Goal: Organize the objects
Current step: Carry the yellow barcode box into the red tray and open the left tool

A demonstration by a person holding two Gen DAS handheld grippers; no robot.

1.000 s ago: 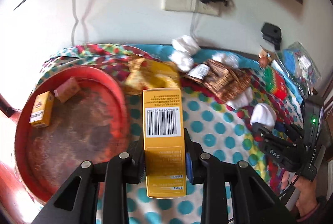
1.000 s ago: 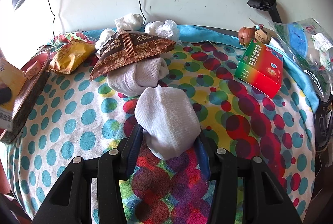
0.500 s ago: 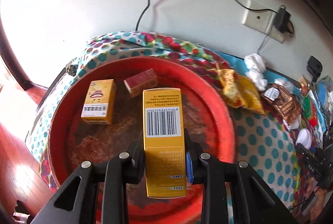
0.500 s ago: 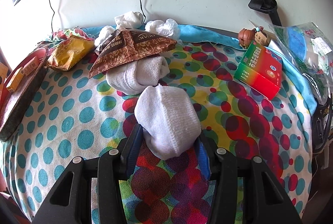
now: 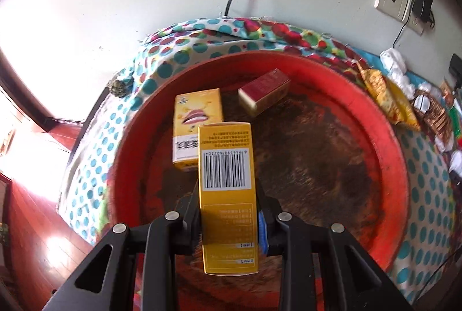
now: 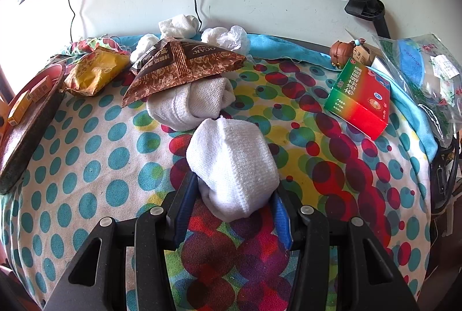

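Yellow box [image 5: 228, 195] with a barcode on its upper face sits clamped between the jaws of the left tool [image 5: 229, 221], hanging above the red tray [image 5: 401, 166]. Both pads press on its long sides, and its far end reaches over the tray's worn brown floor. Two more boxes lie in the tray beyond it: a yellow and white box [image 5: 196, 123] lying flat, just past the held one, and a dark red box [image 5: 264, 91] nearer the far rim. The tray rests on the spotted cloth [image 5: 427, 181] that covers the surface, close to its end by the wall.

The right tool [image 6: 231, 204] grips a rolled white sock [image 6: 234, 163], its jaws closed on the lower part of the bundle while the rest bulges out in front. Whether the sock rests on the cloth or is held just above it cannot be told. A second rolled sock [image 6: 196, 103] lies just beyond it, partly under a brown snack bag [image 6: 184, 65]. A yellow snack bag [image 6: 95, 74] lies to the left of that, beside the tray's edge. A green and red box [image 6: 361, 100] lies apart on the right, near a clear plastic bag [image 6: 418, 71].
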